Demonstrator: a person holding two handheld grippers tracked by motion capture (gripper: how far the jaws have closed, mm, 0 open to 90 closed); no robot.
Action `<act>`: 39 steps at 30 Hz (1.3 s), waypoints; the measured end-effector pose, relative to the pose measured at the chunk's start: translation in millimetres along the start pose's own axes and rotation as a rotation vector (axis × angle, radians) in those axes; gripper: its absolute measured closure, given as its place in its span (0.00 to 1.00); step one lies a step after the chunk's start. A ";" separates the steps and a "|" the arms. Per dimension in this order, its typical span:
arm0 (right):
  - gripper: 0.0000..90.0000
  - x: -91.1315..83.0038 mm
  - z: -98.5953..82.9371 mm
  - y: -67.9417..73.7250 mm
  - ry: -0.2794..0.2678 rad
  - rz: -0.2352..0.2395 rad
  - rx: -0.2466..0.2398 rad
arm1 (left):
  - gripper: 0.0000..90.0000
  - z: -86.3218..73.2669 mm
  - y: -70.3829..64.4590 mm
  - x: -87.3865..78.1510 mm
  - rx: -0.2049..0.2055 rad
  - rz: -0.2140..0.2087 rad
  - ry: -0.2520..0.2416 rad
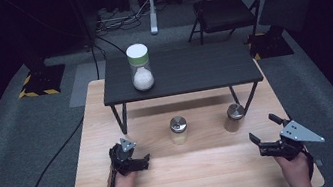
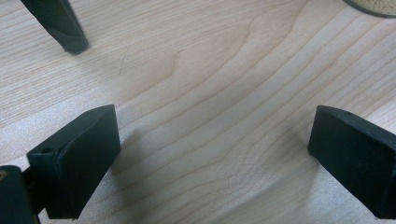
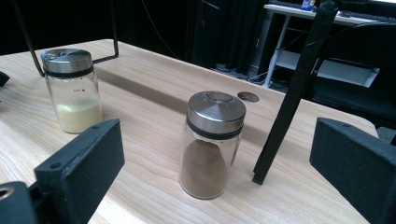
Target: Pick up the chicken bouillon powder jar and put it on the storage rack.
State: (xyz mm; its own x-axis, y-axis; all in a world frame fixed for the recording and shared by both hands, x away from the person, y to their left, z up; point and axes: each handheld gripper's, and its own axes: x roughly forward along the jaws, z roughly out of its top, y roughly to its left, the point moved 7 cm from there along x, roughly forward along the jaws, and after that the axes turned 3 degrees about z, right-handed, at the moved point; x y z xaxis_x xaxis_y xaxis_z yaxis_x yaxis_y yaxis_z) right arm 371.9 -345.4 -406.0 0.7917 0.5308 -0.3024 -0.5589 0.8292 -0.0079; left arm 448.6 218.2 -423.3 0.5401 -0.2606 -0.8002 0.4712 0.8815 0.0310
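On the pale wooden table (image 1: 202, 174), in a dark, carpeted room, both the left gripper (image 1: 141, 161) and right gripper (image 1: 262, 135) rested with jaws spread, empty, near the brown spice jar (image 3: 214, 143).

The left hand (image 1: 122, 181) came in from six o'clock and held the left gripper (image 1: 146, 160), which pointed toward three o'clock. Its jaws stood wide apart with nothing between them. The right hand (image 1: 295, 167) also came from six o'clock and held the right gripper (image 1: 262, 129), which pointed toward ten o'clock. Its jaws also stood wide apart and held nothing.
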 end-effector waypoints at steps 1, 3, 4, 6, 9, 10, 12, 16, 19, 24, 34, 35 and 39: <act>0.03 0.0 0.0 0.0 0.000 0.000 0.000 | 0.03 0.0 0.0 0.0 0.000 0.000 0.000; 0.03 -0.3 -0.1 -0.1 -0.003 -0.001 0.002 | 0.02 0.0 0.0 0.0 0.000 0.000 0.000; 0.03 -0.3 -0.1 -0.3 -0.003 0.000 0.005 | 0.02 0.0 0.0 0.0 0.000 0.000 0.000; 0.02 0.0 -0.1 -0.4 -0.001 0.000 0.007 | 0.02 0.0 0.0 0.0 0.000 0.000 0.000; 0.00 0.3 -0.3 0.0 -0.003 -0.004 0.008 | 0.03 -0.1 -0.2 0.0 -0.001 0.001 0.000; 0.00 0.1 -0.6 0.0 -0.008 -0.004 0.008 | 0.02 -0.1 -0.2 0.0 -0.001 0.001 -0.001; 0.00 -0.4 -1.4 -0.3 -0.023 -0.005 0.008 | 0.03 -0.1 -0.2 0.0 -0.001 0.001 0.000; 0.00 -0.3 -2.1 -1.3 -0.032 0.009 0.019 | 0.02 -0.1 -0.2 0.0 -0.001 0.001 0.000; 0.00 0.4 -1.8 -1.0 -0.029 0.013 0.021 | 0.02 -0.1 -0.2 0.0 -0.002 0.001 0.000; 0.00 3.4 -0.3 0.4 -0.028 0.026 0.020 | 0.02 0.0 -1.4 0.1 -0.007 0.007 0.000; 0.00 14.8 7.7 3.2 -0.023 0.053 0.022 | 0.02 -0.2 -1.7 0.0 -0.008 0.006 -0.001; 0.00 17.4 10.5 4.6 -0.015 0.058 0.017 | 0.02 -0.5 -1.8 -0.1 -0.009 0.005 -0.001; 0.00 21.4 14.0 7.1 -0.017 0.064 0.007 | 0.02 -0.8 -1.8 -0.4 -0.008 0.005 -0.002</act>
State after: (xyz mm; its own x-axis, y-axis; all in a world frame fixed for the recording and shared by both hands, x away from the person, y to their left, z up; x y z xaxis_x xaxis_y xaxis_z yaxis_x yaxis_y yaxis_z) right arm 388.3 -325.7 -399.2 0.7586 0.5856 -0.2858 -0.6069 0.7946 0.0175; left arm 447.0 217.0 -423.6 0.5439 -0.2567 -0.7989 0.4631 0.8858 0.0306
